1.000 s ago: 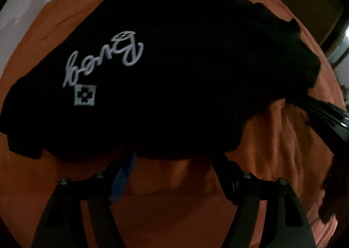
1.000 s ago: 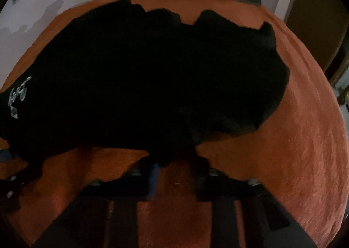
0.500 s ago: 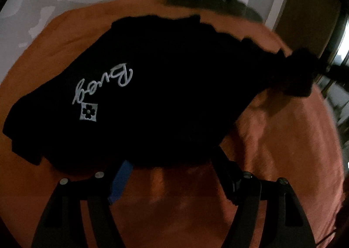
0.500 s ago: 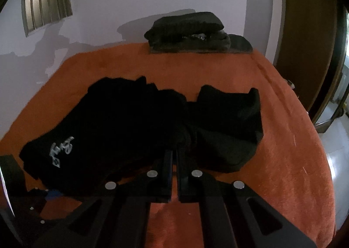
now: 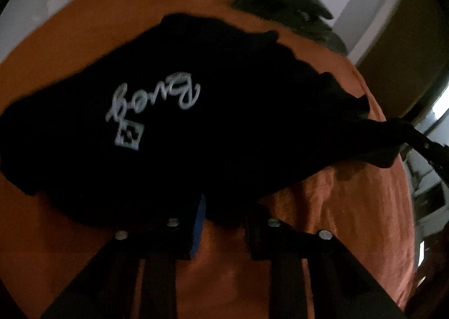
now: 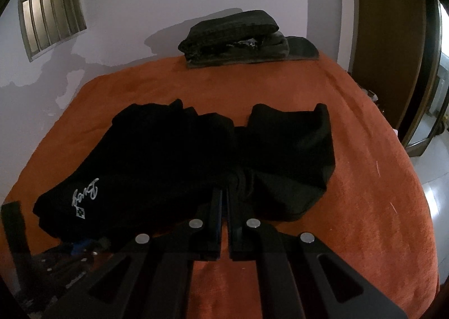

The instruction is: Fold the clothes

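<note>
Our right gripper point(image 6: 224, 192), pinched on the black cotton garment with white script point(image 6: 157, 156), should lift evenly; our left gripper point(image 5: 221, 206) gapes beneath its hem.

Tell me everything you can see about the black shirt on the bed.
The black shirt is a dark, soft-looking garment lying crumpled across the orange bedspread. A white script logo with a small square flower patch sits near one end. One part fans out flat on the right side. The right claw is shut on a bunched fold near its middle, and the left claw reaches under its near edge, jaws apart.
</note>
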The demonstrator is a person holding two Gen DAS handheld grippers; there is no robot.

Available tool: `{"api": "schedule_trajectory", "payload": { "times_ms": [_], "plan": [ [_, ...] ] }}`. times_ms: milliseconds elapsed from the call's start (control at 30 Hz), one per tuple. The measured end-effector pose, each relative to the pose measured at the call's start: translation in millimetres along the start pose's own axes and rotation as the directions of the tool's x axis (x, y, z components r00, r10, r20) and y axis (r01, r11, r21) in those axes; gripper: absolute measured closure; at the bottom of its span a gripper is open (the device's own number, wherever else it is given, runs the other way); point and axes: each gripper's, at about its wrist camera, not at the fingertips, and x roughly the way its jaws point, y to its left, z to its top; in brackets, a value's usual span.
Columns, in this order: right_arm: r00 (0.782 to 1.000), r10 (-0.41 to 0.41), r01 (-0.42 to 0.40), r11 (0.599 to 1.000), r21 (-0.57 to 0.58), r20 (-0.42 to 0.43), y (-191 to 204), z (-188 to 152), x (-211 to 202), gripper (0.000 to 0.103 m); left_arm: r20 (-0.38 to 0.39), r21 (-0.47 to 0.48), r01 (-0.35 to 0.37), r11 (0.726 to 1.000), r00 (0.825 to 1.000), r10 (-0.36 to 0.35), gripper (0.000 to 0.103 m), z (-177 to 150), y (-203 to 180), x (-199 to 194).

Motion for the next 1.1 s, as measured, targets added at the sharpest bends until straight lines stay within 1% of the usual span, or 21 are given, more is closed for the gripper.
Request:
{"api": "schedule_trajectory", "payload": {
  "times_ms": [67,100,133,167,267,367,467,633,700,733,767,800,833,867,967,1067,1100],
  "plan": [
    [1.0,0.011,-0.011,1.0,0.01,0.005,1,0,-2,0.101,-0.015,-0.014,-0.008,1.0,1.0,0.008,0.045,0,-2,6],
    [1.0,0.016,-0.016,1.0,0.015,0.008,1,-1,-3,0.101,-0.016,-0.014,-0.011,1.0,1.0,0.011,0.041,0,-5,9],
    [1.0,0.022,-0.022,1.0,0.02,0.01,1,-1,-5,0.101,-0.016,-0.002,-0.024,1.0,1.0,0.024,0.032,0,-10,11],
    [1.0,0.028,-0.028,0.999,0.025,0.013,2,-1,-6,0.101,-0.013,0.013,-0.049,0.999,0.999,0.049,0.026,0,-15,11],
    [0.999,0.045,-0.046,0.998,0.041,0.021,3,-1,-9,0.101,0.01,0.048,-0.134,0.99,0.991,0.134,0.026,-1,-28,11],
    [0.998,0.063,-0.064,0.996,0.064,0.029,-1,-1,-11,0.101,0.026,-0.003,-0.188,0.982,0.982,0.188,0.029,0,-25,9],
    [0.998,0.061,-0.063,0.995,0.078,0.033,-6,-1,-12,0.101,-0.002,-0.059,-0.227,0.972,0.974,0.227,0.029,1,-12,7],
    [0.999,0.042,-0.043,0.995,0.091,0.011,-13,-3,-7,0.101,0.003,-0.078,-0.313,0.947,0.949,0.314,0.029,3,14,-2],
    [1.0,0.028,-0.028,0.995,0.09,0.006,-13,-4,-7,0.101,-0.006,-0.092,-0.336,0.937,0.942,0.337,0.03,4,26,-4],
    [1.0,0.012,-0.013,0.996,0.094,0.003,-13,-5,-8,0.101,-0.014,-0.105,-0.339,0.935,0.94,0.34,0.033,4,33,-5],
    [1.0,-0.005,0.005,0.995,0.097,-0.001,-12,-6,-9,0.101,-0.022,-0.118,-0.343,0.932,0.939,0.343,0.048,4,40,-7],
    [0.999,-0.039,0.04,0.994,0.097,-0.004,-13,-7,-10,0.101,-0.033,-0.122,-0.325,0.938,0.946,0.324,0.059,4,45,-8],
    [0.998,-0.068,0.069,0.993,0.095,-0.01,-14,-8,-11,0.101,-0.044,-0.12,-0.29,0.95,0.957,0.286,0.083,4,49,-10],
    [0.997,-0.078,0.08,0.992,0.1,-0.028,-16,-9,-10,0.101,-0.048,-0.112,-0.269,0.957,0.963,0.265,0.094,4,50,-12],
    [0.994,-0.016,0.034,0.986,0.161,-0.108,-27,-19,2,0.101,-0.023,-0.075,-0.256,0.964,0.967,0.255,0.094,3,50,-25],
    [0.983,0.047,-0.011,0.98,0.197,-0.177,-30,-34,16,0.101,-0.01,-0.062,-0.246,0.967,0.969,0.246,0.094,4,51,-34],
    [0.98,0.06,-0.02,0.979,0.204,-0.189,-29,-38,19,0.101,-0.011,-0.063,-0.242,0.968,0.97,0.242,0.094,4,52,-36]
  ]
}}
